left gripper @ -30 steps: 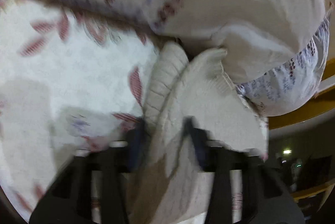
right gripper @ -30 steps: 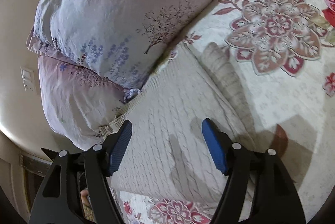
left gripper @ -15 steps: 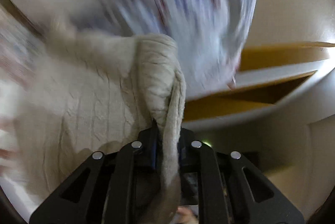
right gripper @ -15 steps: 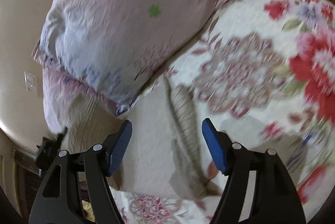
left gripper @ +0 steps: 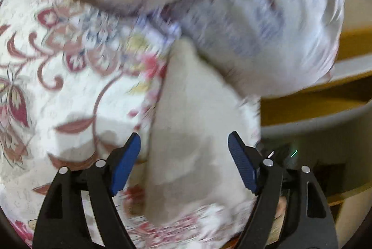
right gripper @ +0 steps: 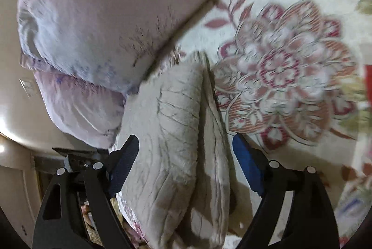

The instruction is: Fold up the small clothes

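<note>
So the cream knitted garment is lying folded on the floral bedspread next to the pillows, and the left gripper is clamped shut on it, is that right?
Not quite. The left gripper is open: in the left wrist view its blue-padded fingers stand wide apart, with nothing held between them. The rest holds: the cream knitted garment lies folded on the floral bedspread next to the pale lilac pillows.

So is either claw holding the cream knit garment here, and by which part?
Nothing is held. The left claw and right claw are both open above the folded cream knit garment on the floral bedspread.
</note>
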The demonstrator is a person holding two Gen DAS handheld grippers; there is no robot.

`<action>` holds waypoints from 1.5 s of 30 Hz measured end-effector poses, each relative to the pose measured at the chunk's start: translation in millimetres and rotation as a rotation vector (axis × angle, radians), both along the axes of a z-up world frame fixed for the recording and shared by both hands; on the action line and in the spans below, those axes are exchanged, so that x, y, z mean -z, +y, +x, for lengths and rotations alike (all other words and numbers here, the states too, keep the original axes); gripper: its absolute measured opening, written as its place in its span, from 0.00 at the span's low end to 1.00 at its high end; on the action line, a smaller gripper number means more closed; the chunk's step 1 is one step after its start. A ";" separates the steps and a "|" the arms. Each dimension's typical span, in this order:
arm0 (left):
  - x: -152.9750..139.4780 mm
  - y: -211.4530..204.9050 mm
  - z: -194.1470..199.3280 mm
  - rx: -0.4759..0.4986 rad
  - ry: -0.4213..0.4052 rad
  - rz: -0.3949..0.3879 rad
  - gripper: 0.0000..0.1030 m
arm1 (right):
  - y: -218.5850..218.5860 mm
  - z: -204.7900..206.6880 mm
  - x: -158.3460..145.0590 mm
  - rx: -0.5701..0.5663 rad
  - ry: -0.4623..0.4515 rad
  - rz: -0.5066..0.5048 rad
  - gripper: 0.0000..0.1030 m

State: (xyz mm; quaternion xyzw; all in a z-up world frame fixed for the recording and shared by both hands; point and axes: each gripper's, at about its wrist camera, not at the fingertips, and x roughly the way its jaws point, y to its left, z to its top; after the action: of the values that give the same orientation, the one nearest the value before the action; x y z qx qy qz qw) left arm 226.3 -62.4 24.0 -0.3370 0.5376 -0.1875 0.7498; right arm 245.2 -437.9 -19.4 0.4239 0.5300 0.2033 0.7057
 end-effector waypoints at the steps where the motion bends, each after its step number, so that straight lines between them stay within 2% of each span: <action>1: 2.5 -12.7 1.8 0.029 0.006 0.039 0.75 | 2.5 0.4 -0.3 -0.002 -0.015 0.007 0.81; 2: 5.9 -22.9 1.2 0.057 0.008 0.081 0.77 | 7.0 2.4 1.5 -0.012 -0.017 0.014 0.75; 3: 9.5 -35.5 0.3 0.088 -0.001 0.136 0.81 | 10.7 3.4 3.6 -0.017 -0.010 0.018 0.61; 5: 14.4 -45.2 -4.9 0.108 -0.046 0.180 0.84 | 17.2 3.1 8.5 -0.020 -0.009 0.021 0.43; 6: 16.0 -49.9 -6.4 0.123 -0.066 0.186 0.78 | 18.3 1.3 6.5 -0.010 -0.024 0.039 0.35; 8: 19.6 -58.4 2.3 0.124 -0.072 0.153 0.62 | 21.8 -4.3 -3.1 0.012 -0.053 0.034 0.33; 9: 23.4 -57.5 5.1 0.111 -0.064 0.122 0.50 | 24.2 -6.9 -8.7 0.015 -0.072 0.056 0.31; 10: 23.0 -52.5 4.9 0.107 -0.069 0.081 0.41 | 28.4 -10.6 -18.4 0.012 -0.098 0.102 0.30; 11: 18.3 -45.3 7.8 0.108 -0.076 0.027 0.37 | 32.7 -12.9 -26.0 0.002 -0.118 0.118 0.29; 12: 11.1 -34.1 3.9 0.120 -0.089 -0.028 0.36 | 43.2 -16.8 -39.2 -0.029 -0.154 0.125 0.29; 13: 1.5 -24.2 -1.9 0.135 -0.109 -0.049 0.36 | 50.1 -19.7 -46.6 -0.050 -0.173 0.124 0.29; 16: -33.4 17.0 -31.6 0.139 -0.200 -0.036 0.37 | 88.9 -28.6 -64.0 -0.130 -0.226 0.133 0.28; 17: -37.1 23.7 -36.5 0.134 -0.214 -0.018 0.39 | 97.3 -28.5 -64.2 -0.144 -0.230 0.122 0.28; 18: -41.8 36.9 -43.1 0.125 -0.232 0.062 0.47 | 111.4 -26.2 -61.4 -0.169 -0.229 0.056 0.29; 19: -43.4 41.0 -37.6 0.113 -0.235 0.152 0.51 | 119.9 -23.5 -58.1 -0.183 -0.217 -0.010 0.31; 20: -42.0 47.9 -38.4 0.092 -0.233 0.256 0.56 | 129.8 -19.4 -53.2 -0.185 -0.196 -0.135 0.32; 21: -37.4 49.7 -38.2 0.055 -0.223 0.392 0.56 | 131.8 -18.0 -51.3 -0.153 -0.182 -0.225 0.31; 22: -34.5 52.0 -38.9 0.034 -0.213 0.455 0.56 | 129.9 -18.5 -51.9 -0.118 -0.185 -0.233 0.31; 23: -33.5 58.3 -44.8 0.007 -0.209 0.481 0.59 | 122.0 -22.6 -55.5 -0.060 -0.210 -0.182 0.31; 25: -36.9 74.3 -57.1 -0.021 -0.229 0.478 0.69 | 118.8 -24.1 -62.0 -0.018 -0.232 -0.144 0.32; 28: -40.7 94.1 -86.2 -0.052 -0.271 0.523 0.79 | 138.2 -9.8 -53.3 -0.077 -0.160 -0.159 0.34; 29: -40.9 95.7 -95.8 -0.063 -0.280 0.532 0.85 | 149.1 -5.1 -49.3 -0.095 -0.149 -0.179 0.24; 30: -42.6 98.1 -102.7 -0.081 -0.291 0.545 0.90 | 150.0 -2.7 -49.3 -0.094 -0.165 -0.239 0.07; 31: -44.0 102.1 -111.2 -0.093 -0.302 0.554 0.92 | 151.9 0.7 -51.1 -0.052 -0.176 -0.326 0.07; 33: -44.4 103.6 -128.0 -0.094 -0.326 0.581 0.98 | 147.6 6.3 -44.7 0.034 -0.131 -0.348 0.07; 34: -42.8 99.1 -132.2 -0.088 -0.333 0.599 0.98 | 146.1 9.2 -41.6 0.057 -0.110 -0.350 0.07; 36: -37.7 95.4 -144.4 -0.068 -0.341 0.666 0.98 | 147.5 6.0 -46.9 0.040 -0.121 -0.398 0.08; 38: -30.9 88.0 -149.1 -0.049 -0.331 0.726 0.98 | 150.1 -9.7 -65.2 0.031 -0.188 -0.439 0.13; 40: -21.4 84.1 -155.6 -0.030 -0.314 0.734 0.98 | 148.3 -36.6 -86.2 0.045 -0.259 -0.533 0.30; 41: -16.8 82.4 -156.9 -0.027 -0.302 0.730 0.98 | 146.6 -63.9 -98.9 0.056 -0.316 -0.601 0.58; 42: -11.6 81.8 -159.8 -0.028 -0.287 0.723 0.98 | 146.3 -79.1 -102.8 0.063 -0.350 -0.630 0.77; 44: -2.7 79.1 -163.1 -0.026 -0.262 0.705 0.98 | 148.2 -123.7 -107.1 0.044 -0.417 -0.681 0.79; 45: 1.4 76.4 -165.1 -0.023 -0.248 0.693 0.98 | 152.4 -141.5 -104.1 0.038 -0.418 -0.718 0.82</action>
State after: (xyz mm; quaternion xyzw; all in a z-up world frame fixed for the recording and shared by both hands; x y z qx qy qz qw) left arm 61.2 14.0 22.6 -0.0437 0.4703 -0.0252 0.8811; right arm 103.7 -285.5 84.7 0.1103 0.4046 0.0741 0.9048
